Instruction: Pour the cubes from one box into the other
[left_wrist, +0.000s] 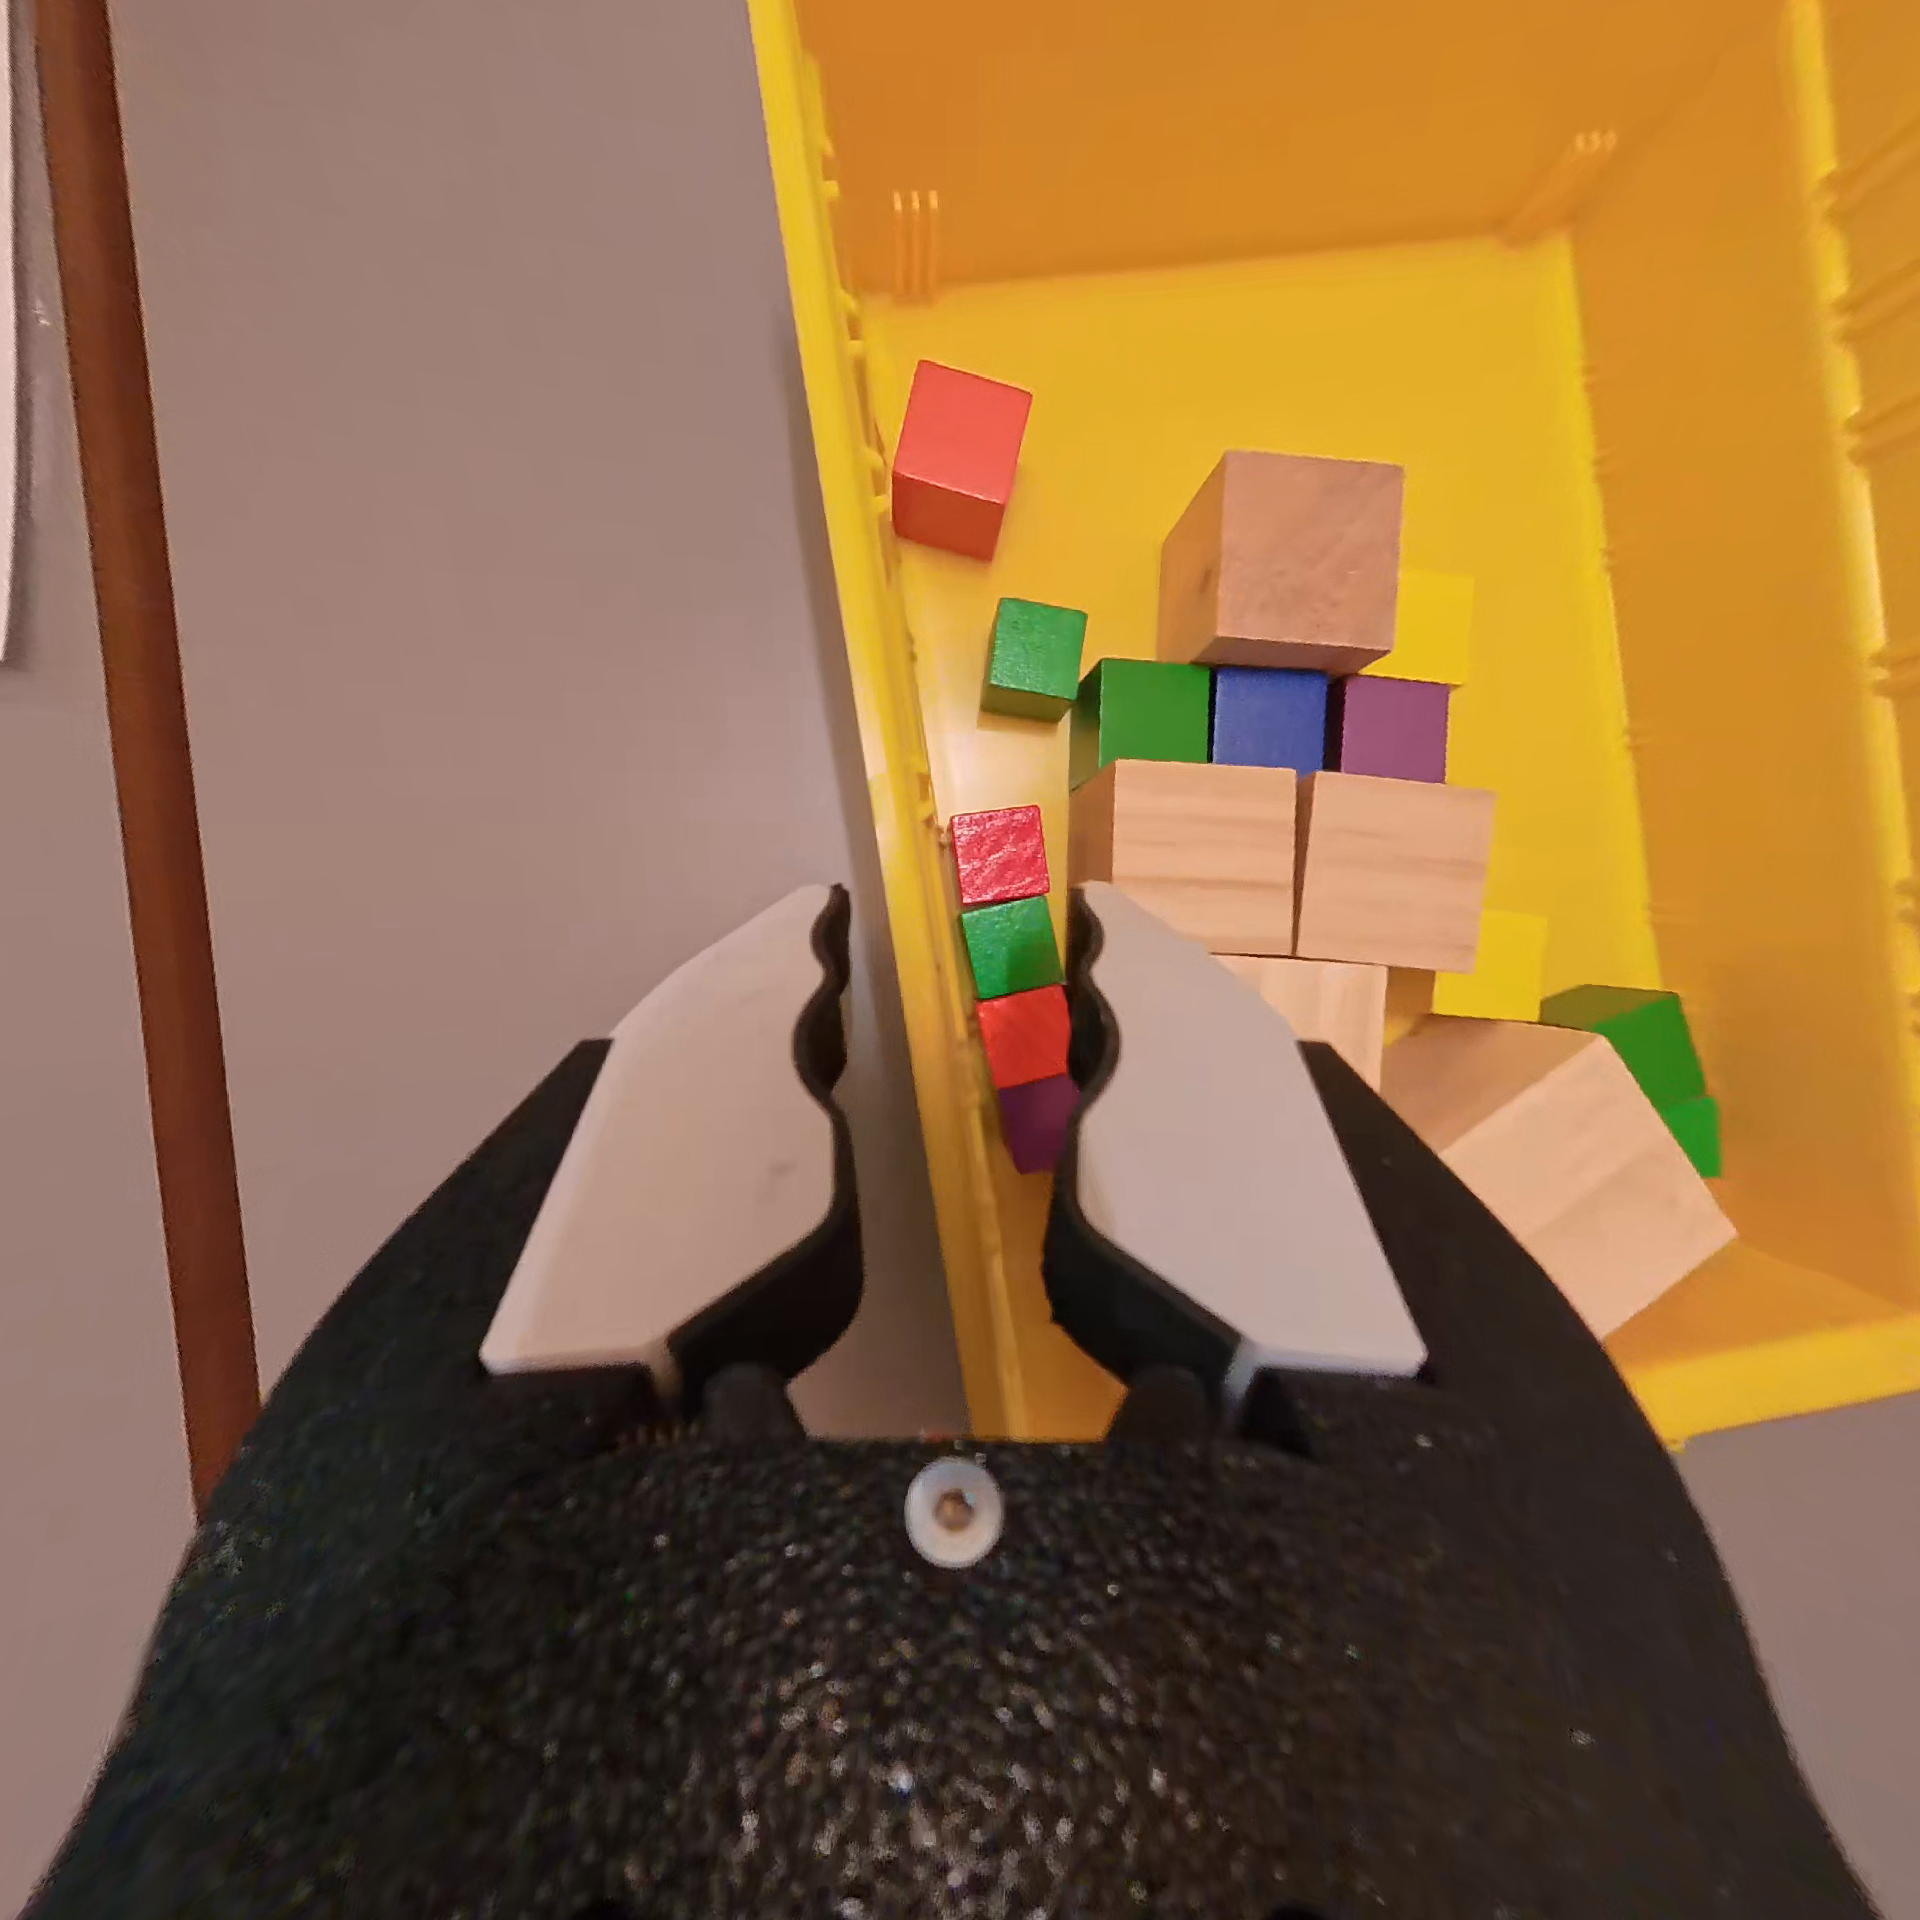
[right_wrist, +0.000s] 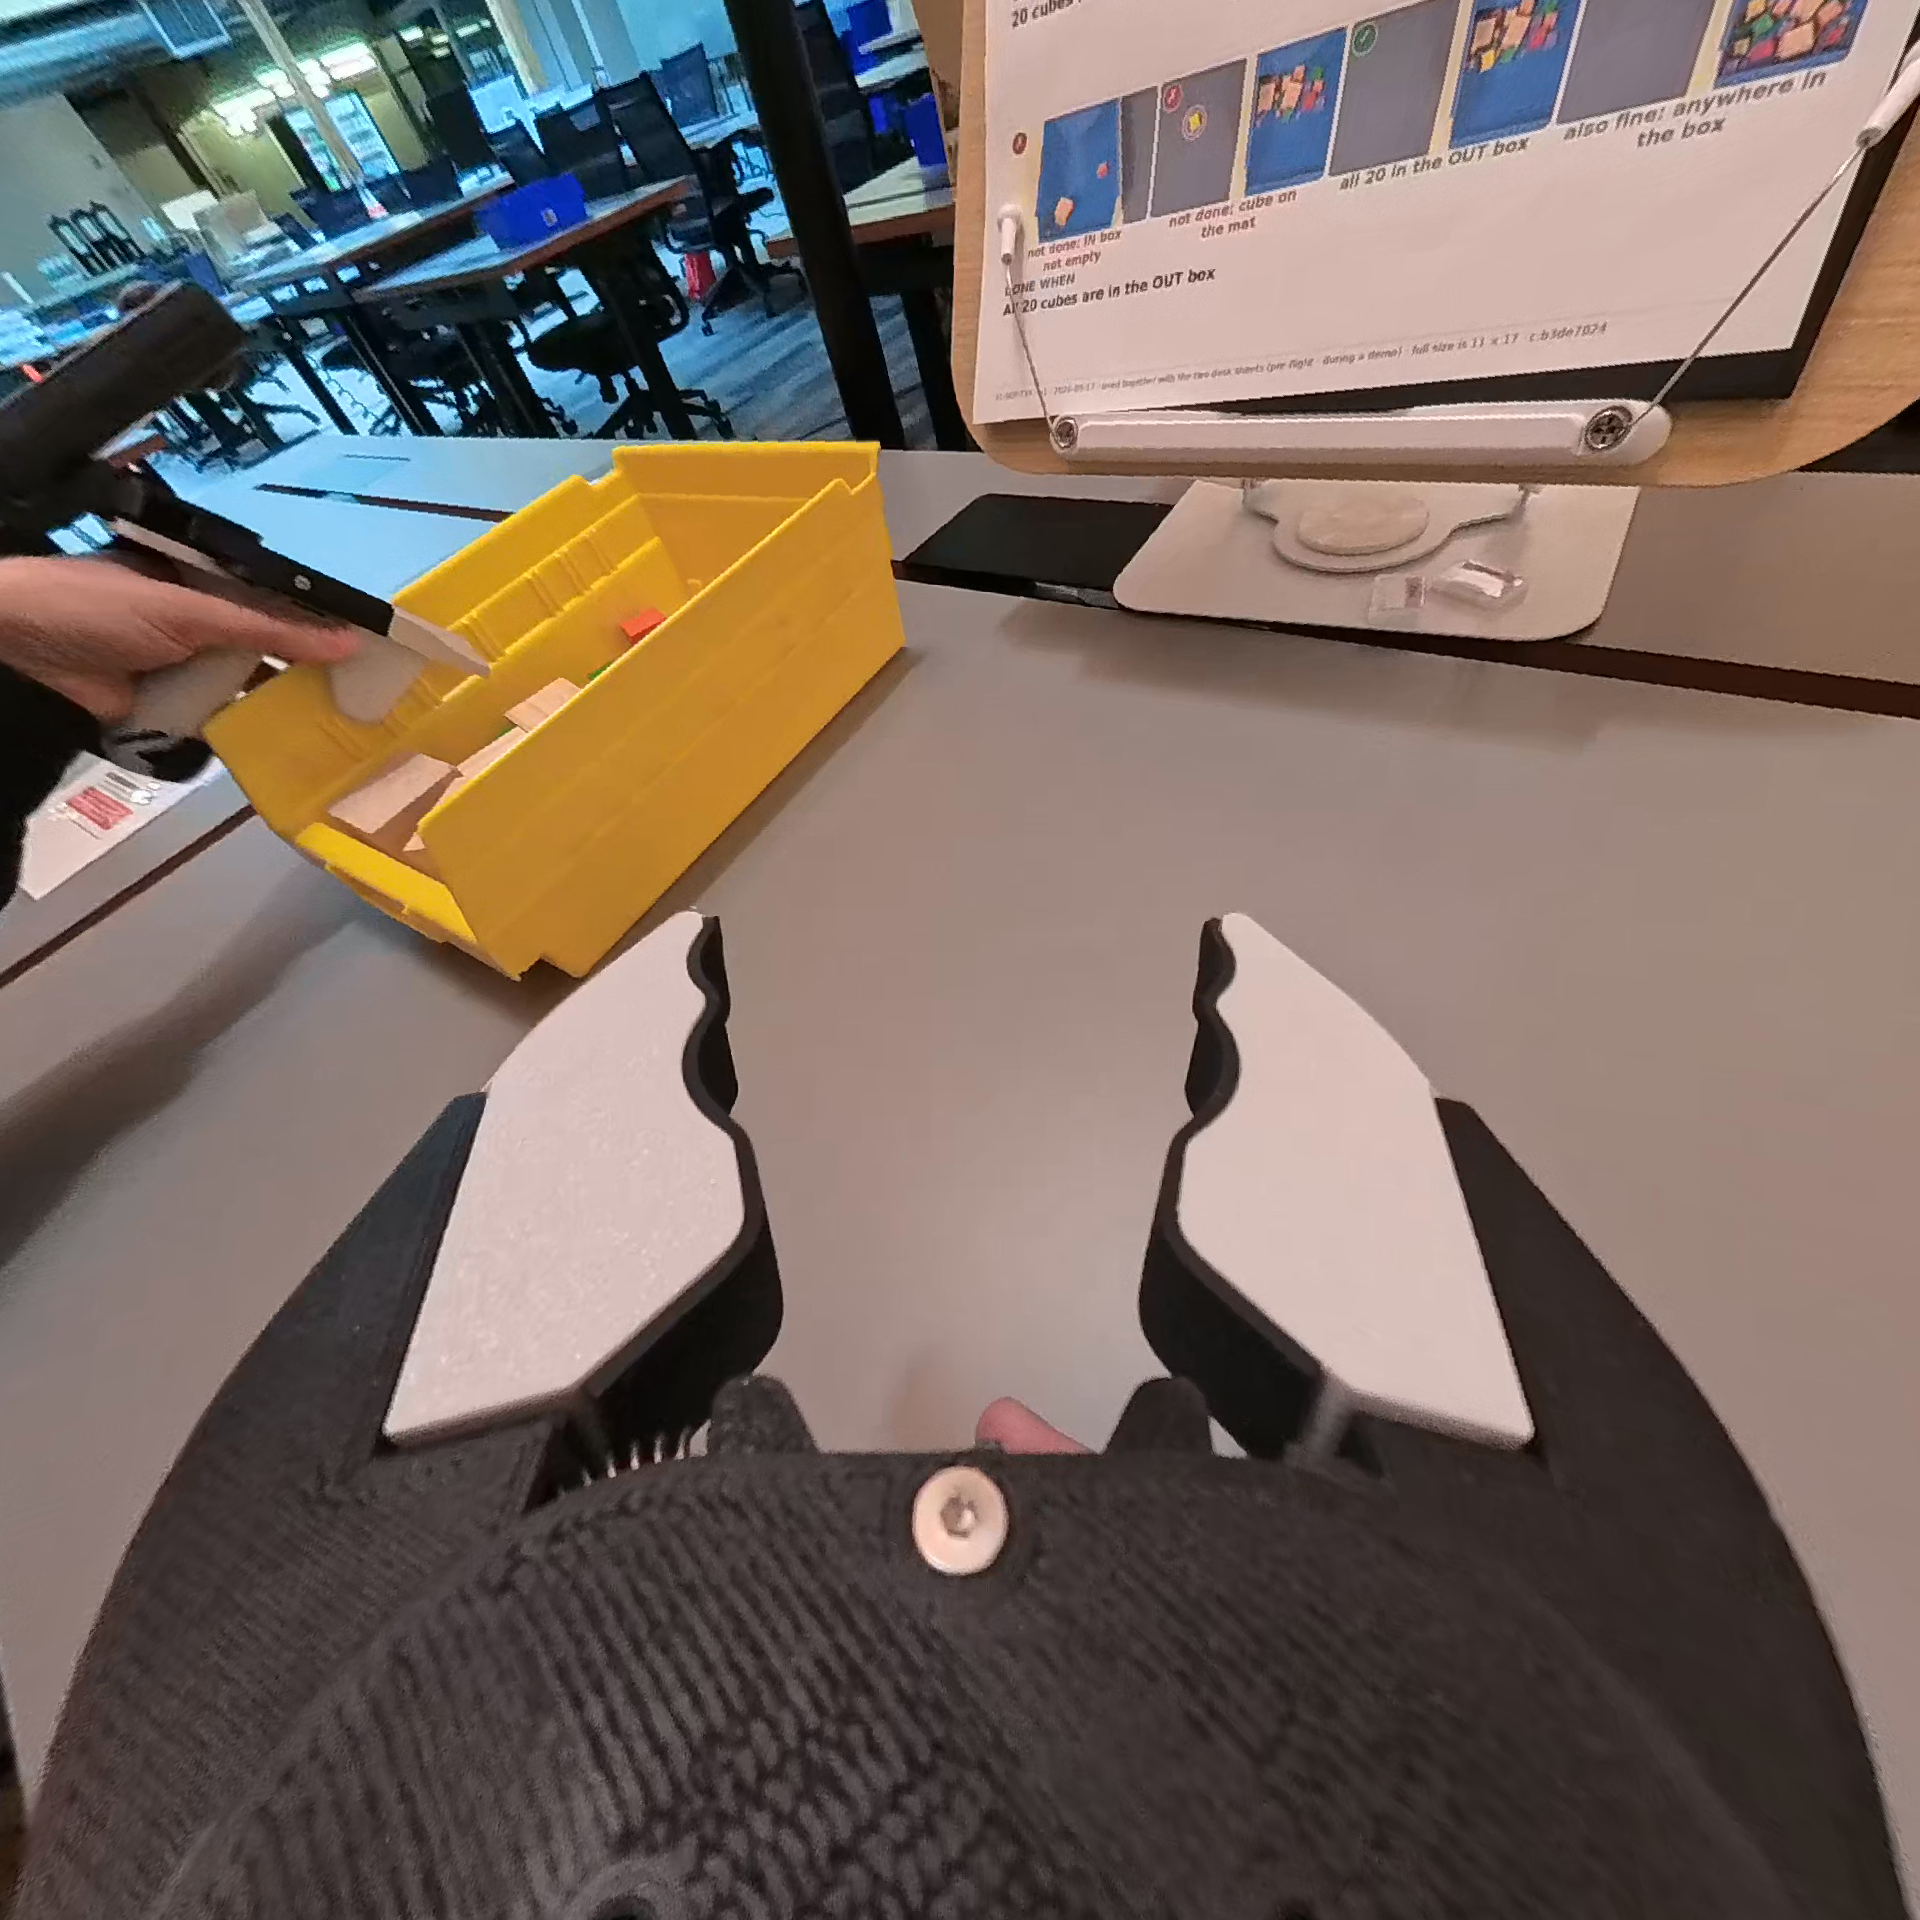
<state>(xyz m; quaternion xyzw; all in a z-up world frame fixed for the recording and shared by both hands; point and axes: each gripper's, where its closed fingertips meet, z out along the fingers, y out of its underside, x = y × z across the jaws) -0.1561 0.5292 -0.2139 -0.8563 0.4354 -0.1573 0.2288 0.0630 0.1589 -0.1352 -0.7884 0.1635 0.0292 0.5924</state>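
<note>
A yellow plastic box (left_wrist: 1195, 208) holds several cubes: big plain wooden ones (left_wrist: 1288, 561) and small red (left_wrist: 961, 457), green, blue, purple and yellow ones, piled toward its near end. My left gripper (left_wrist: 956, 904) is shut on the box's left side wall, with one finger outside and one inside beside a row of small cubes. In the right wrist view the box (right_wrist: 665, 790) sits tilted at the table's left, with the left gripper (right_wrist: 416, 665) on its far wall. My right gripper (right_wrist: 961, 925) is open and empty above the grey table. No second box is in view.
The grey table (right_wrist: 1039, 779) spreads out in front of the right gripper. A document stand with an instruction sheet (right_wrist: 1455, 208) stands at the back right on a white base (right_wrist: 1371, 561). A person's hand (right_wrist: 125, 634) holds the left gripper. A brown strip (left_wrist: 156, 727) runs left of the box.
</note>
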